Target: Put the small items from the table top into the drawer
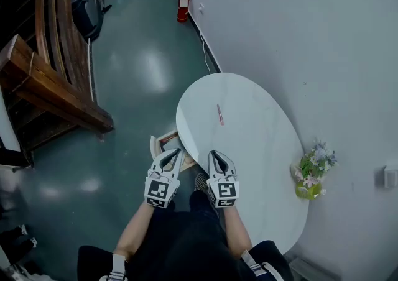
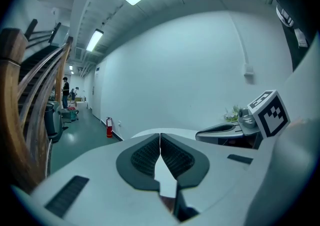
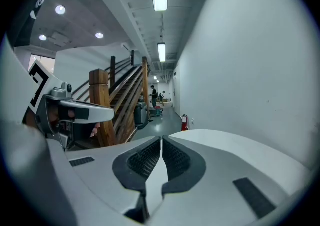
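Observation:
A thin pink stick-like item point(image 1: 220, 114) lies on the white oval table point(image 1: 261, 149), toward its far half. An open drawer point(image 1: 169, 144) juts from the table's left side, with its inside mostly hidden. My left gripper point(image 1: 171, 158) hovers over the drawer at the table's near-left edge, jaws shut with nothing between them. To its right, my right gripper point(image 1: 217, 160) is over the table's near edge, shut and empty too. In the left gripper view the left gripper point(image 2: 160, 142) has its pads pressed together; the right gripper point(image 3: 161, 147) looks the same in its own view.
A small vase of flowers point(image 1: 313, 171) stands at the table's right edge against the white wall point(image 1: 298, 37). A wooden staircase point(image 1: 50, 81) rises at left. A red fire extinguisher point(image 1: 183, 7) stands by the wall far off. Green floor point(image 1: 137, 68) lies between.

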`<state>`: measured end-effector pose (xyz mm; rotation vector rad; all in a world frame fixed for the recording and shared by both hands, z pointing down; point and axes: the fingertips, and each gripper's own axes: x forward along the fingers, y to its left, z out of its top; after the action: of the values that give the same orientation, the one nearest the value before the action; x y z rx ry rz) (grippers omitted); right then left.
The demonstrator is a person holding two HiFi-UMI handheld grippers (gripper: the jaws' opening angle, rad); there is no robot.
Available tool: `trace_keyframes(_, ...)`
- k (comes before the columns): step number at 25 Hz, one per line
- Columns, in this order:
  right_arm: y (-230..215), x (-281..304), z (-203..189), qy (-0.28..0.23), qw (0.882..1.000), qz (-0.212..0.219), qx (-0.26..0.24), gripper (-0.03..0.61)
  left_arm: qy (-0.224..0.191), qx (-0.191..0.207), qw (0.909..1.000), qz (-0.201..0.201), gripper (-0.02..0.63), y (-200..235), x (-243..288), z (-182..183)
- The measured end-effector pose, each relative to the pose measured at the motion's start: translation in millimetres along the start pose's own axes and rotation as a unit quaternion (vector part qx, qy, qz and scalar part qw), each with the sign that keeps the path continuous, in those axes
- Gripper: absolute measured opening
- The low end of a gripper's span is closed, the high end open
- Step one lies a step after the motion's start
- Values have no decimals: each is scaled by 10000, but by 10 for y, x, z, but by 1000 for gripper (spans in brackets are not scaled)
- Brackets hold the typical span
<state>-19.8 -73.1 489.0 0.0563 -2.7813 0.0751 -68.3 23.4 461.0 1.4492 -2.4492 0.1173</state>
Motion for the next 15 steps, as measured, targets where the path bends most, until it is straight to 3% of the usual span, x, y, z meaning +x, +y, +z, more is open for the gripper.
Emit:
trace_keyframes(8,-550,12,-171,110,9987,-472,167,38,89,93,9991,-406,21,-231,516,-14)
trace_keyframes(15,-851,210,-227,190,9979,-564,243,38,196,84,9985,-510,21,-258,908,-52)
